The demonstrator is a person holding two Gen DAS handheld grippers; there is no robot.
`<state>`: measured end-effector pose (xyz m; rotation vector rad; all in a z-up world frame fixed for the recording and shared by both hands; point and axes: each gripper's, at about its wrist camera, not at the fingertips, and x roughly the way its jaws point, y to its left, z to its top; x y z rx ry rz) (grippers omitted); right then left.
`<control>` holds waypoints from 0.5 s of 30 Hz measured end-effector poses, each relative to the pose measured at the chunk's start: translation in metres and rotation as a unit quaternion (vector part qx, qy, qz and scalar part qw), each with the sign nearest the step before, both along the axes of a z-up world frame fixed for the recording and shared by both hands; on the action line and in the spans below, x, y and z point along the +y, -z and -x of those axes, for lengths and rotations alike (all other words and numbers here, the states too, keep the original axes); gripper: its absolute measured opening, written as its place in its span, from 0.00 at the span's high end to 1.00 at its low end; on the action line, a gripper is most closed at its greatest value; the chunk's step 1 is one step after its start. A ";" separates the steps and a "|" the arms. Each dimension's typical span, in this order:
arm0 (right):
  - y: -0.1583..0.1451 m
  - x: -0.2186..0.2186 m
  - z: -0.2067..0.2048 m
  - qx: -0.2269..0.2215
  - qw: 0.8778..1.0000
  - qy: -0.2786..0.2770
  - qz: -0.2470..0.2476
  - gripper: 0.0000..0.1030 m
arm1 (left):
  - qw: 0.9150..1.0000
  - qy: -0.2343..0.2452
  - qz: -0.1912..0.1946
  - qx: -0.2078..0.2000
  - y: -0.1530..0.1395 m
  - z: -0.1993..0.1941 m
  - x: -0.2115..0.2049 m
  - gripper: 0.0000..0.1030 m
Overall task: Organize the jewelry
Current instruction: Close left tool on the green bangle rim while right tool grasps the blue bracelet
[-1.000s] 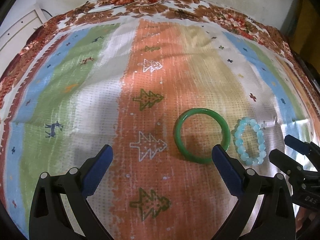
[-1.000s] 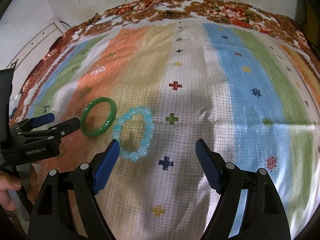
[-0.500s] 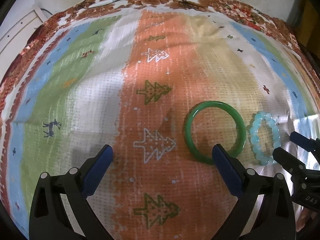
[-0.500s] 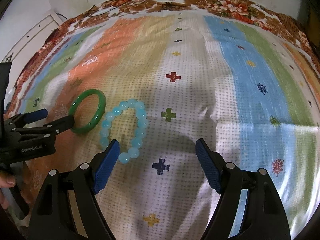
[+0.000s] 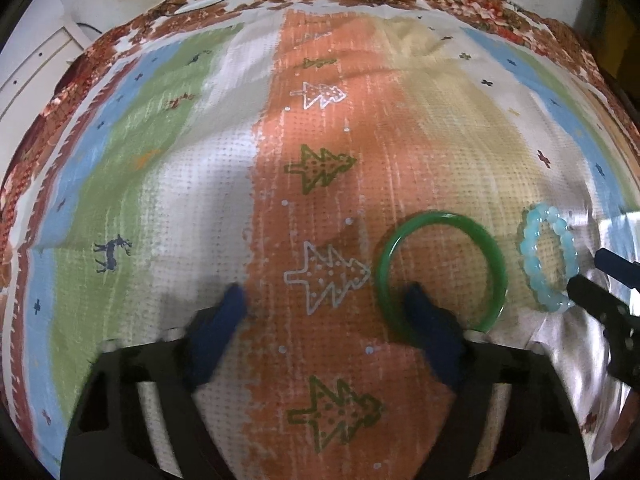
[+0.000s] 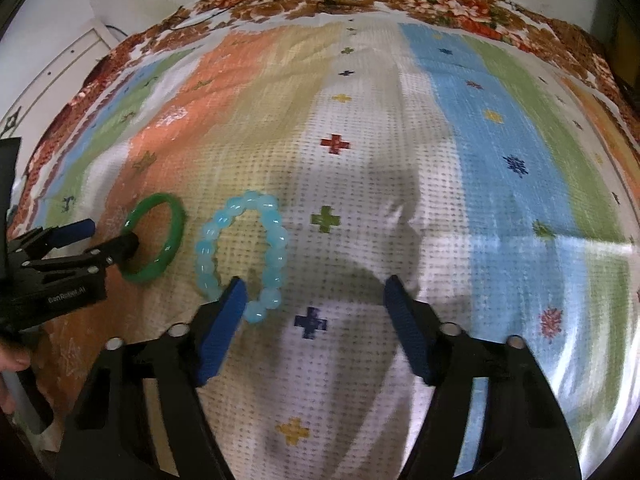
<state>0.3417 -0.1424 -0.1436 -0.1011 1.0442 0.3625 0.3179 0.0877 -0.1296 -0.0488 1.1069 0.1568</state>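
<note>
A green bangle (image 5: 440, 272) lies flat on the striped cloth (image 5: 200, 200); it also shows in the right wrist view (image 6: 156, 236). A light blue bead bracelet (image 5: 544, 256) lies just to its right, also in the right wrist view (image 6: 244, 256). My left gripper (image 5: 328, 300) is open; its right finger reaches over the bangle's near rim into the ring. My right gripper (image 6: 314, 296) is open; its left finger is at the bead bracelet's near edge. The left gripper appears in the right wrist view (image 6: 108, 240).
The patterned cloth (image 6: 440, 160) with a floral border covers the whole surface. A white wall and cables run behind its far edge. A hand holds the left gripper at the left edge of the right wrist view (image 6: 12, 360).
Both grippers have moved forward and down towards the jewelry. The left gripper's fingers have narrowed, and its right finger now sits inside the green bangle. The right gripper's left finger has reached the beads.
</note>
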 end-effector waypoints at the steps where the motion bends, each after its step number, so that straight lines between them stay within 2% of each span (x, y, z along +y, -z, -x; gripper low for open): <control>1: 0.000 -0.001 -0.001 -0.001 1.000 0.003 0.007 0.58 | 1.000 0.002 -0.001 0.000 -0.001 0.000 -0.001 0.46; 2: 0.000 -0.003 -0.002 -0.002 1.000 0.005 0.011 0.62 | 1.000 0.003 -0.001 0.001 -0.002 0.000 -0.001 0.51; 4: 0.002 -0.005 -0.002 -0.003 1.000 0.005 0.013 0.75 | 1.000 0.010 -0.002 0.002 -0.002 0.000 -0.003 0.70; 5: 0.002 -0.004 -0.002 -0.004 1.000 0.002 0.014 0.79 | 1.000 0.015 -0.002 0.002 -0.002 0.000 -0.004 0.75; 6: 0.002 -0.003 -0.001 -0.003 1.000 -0.006 0.014 0.87 | 1.000 0.020 -0.002 0.002 -0.002 0.000 -0.006 0.84; 7: 0.002 -0.001 0.000 -0.003 1.000 -0.010 0.016 0.88 | 1.000 0.023 -0.001 0.003 -0.002 0.000 -0.007 0.93; 15: 0.000 -0.002 0.003 -0.010 1.000 -0.020 0.014 0.88 | 1.000 0.020 0.019 0.004 -0.005 0.000 -0.002 0.94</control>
